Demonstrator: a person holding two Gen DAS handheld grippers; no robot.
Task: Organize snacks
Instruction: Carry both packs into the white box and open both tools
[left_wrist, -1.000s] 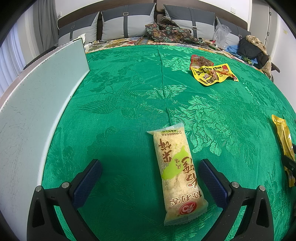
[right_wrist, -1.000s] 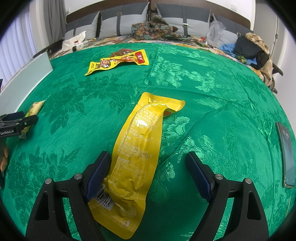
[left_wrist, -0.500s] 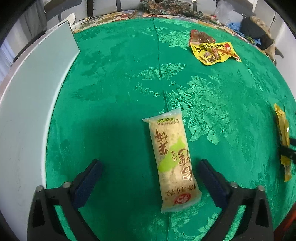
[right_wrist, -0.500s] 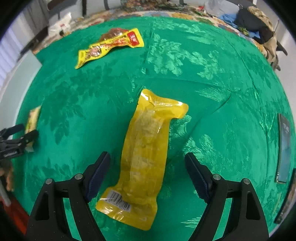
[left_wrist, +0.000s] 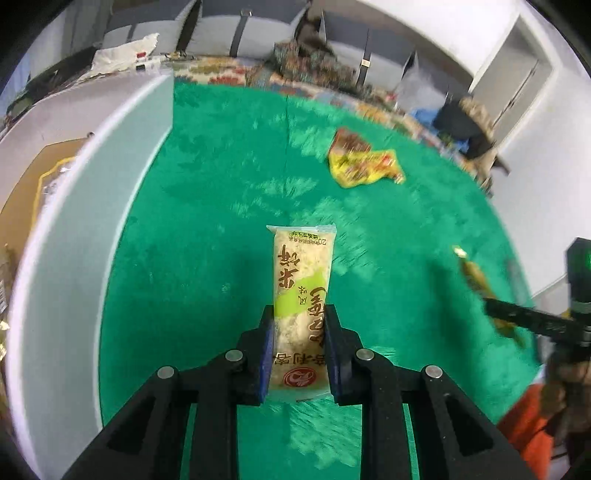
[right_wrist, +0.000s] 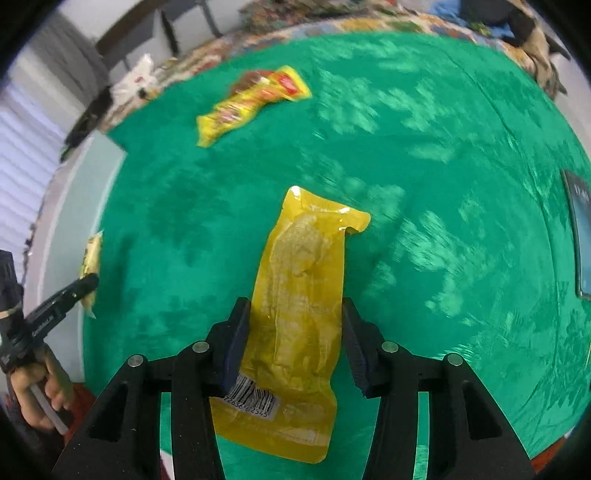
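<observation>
A bedroom, with a green brocade cloth (left_wrist: 221, 229) spread wide over the bed and grey headboard cushions (left_wrist: 258, 33) along its far edge. Well above the cloth, the left gripper (left_wrist: 299, 314) is clamped on a pale rice-cracker packet (left_wrist: 301, 295), its blue pads pressed to both long sides after the jaws have just been closing; the packet's far end juts past the fingertips. To the packet's left, a pale panel (left_wrist: 92, 221) borders the cloth's left edge, with a brown box (left_wrist: 22, 192) beyond it. Between packet and panel the green cloth lies bare. Far beyond the packet, toward the headboard, a crumpled yellow-and-red snack bag (left_wrist: 364, 166) lies on the cloth.

In the right wrist view, the right gripper (right_wrist: 295, 317) has just been closing and grips a long yellow pouch (right_wrist: 299, 295) by its sides, barcode end nearest the camera, folded top end pointing out over the cloth. Ahead of the pouch and left, the yellow-and-red bag (right_wrist: 251, 103) lies near the far edge. A dark flat object (right_wrist: 578, 236) lies at the cloth's right edge, well apart from the pouch. A person's hand (right_wrist: 40, 391) holds the left gripper's handle at the lower left.
</observation>
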